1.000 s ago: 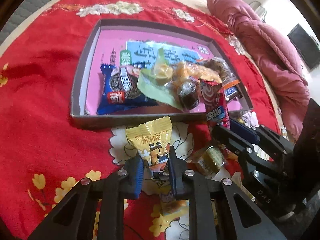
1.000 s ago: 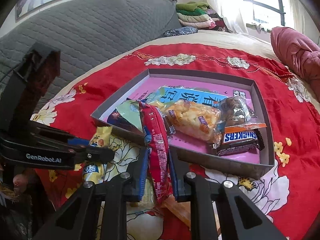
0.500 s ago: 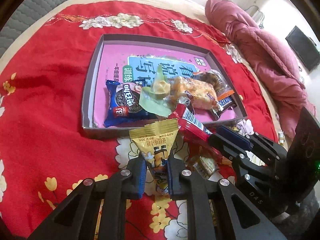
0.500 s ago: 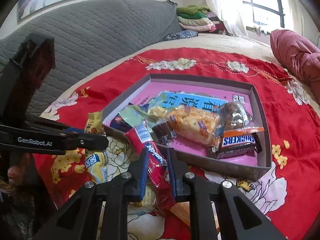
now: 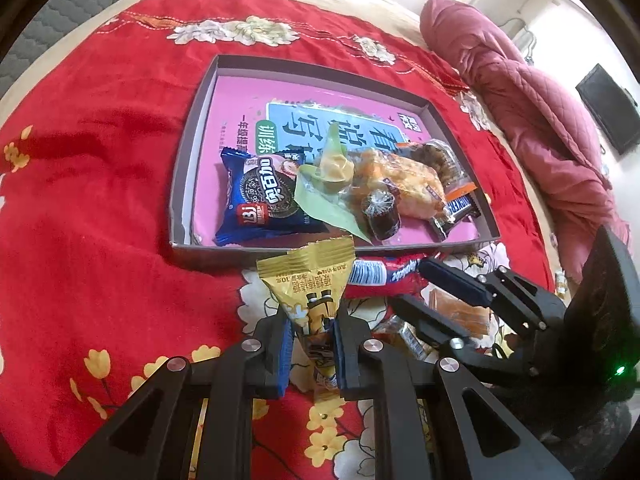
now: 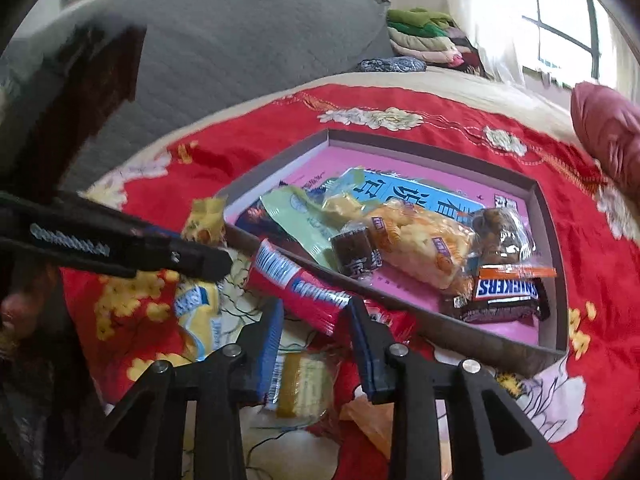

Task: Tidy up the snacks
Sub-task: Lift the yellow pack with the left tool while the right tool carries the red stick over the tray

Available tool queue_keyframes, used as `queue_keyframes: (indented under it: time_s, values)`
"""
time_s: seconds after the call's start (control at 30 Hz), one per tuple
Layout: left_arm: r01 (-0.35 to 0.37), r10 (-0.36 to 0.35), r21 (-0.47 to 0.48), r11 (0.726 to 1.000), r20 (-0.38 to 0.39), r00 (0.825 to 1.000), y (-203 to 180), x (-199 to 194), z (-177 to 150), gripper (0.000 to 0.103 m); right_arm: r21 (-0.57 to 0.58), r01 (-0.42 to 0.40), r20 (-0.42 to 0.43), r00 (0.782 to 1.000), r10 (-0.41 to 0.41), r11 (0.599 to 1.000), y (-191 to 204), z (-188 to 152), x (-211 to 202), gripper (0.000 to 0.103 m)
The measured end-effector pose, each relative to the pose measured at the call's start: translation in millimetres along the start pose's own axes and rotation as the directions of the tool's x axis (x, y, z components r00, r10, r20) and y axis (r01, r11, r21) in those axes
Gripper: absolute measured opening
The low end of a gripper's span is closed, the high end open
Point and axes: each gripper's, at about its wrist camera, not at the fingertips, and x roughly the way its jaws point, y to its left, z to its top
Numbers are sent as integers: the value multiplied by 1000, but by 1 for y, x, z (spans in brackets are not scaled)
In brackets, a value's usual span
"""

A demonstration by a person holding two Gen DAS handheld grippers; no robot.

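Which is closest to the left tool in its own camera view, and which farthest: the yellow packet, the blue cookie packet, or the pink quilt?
1. Yellow packet: pinched in the left tool, just short of the box.
2. Blue cookie packet: inside the box, near left corner.
3. Pink quilt: far right, beyond the box.

surface: bed with red floral cloth (image 5: pixel 100 208) | on cloth, centre-far: shallow grey box (image 5: pixel 188 168) holding snacks | near, just in front of box: red packet (image 6: pixel 304 296), yellow-blue packet (image 6: pixel 200 316), small clear-wrapped snack (image 6: pixel 300 380) | far right: pink quilt (image 5: pixel 532 120)
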Motion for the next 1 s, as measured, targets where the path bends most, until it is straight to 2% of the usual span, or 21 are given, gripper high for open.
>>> queue_keyframes:
  time_s: [0.2,0.3,0.4,0.57,0.63,0.77,0.87,1.0]
  values:
    - [14,-14,-20,1000,-1,1000,6,-1,1,17,-96,55,3,998,-55,994,13,2,7,41]
    - [21,-21,-31,999,3,1000,11,-2,1,17,-200,112,6,994,-113,973,27,0,12,41]
    - [30,-30,-45,999,8,1000,16,-5,2,17,-312,182,21,983,-185,933,43,-4,19,41]
    - [45,-44,-67,997,13,999,23,-6,4,17,-490,293,61,951,-303,821,69,-15,35,41]
    - [48,-47,-70,996,14,999,24,-7,4,17,-522,309,78,946,-316,795,74,-18,38,41]
    - [54,-53,-73,996,18,998,26,-9,5,17,-553,335,100,936,-339,763,79,-19,44,30]
    - [57,-55,-77,995,21,998,27,-10,5,17,-533,324,88,940,-330,781,78,-18,46,27]
    - [58,-56,-79,995,35,998,28,-16,7,17,-484,321,117,946,-303,814,74,-14,29,26]
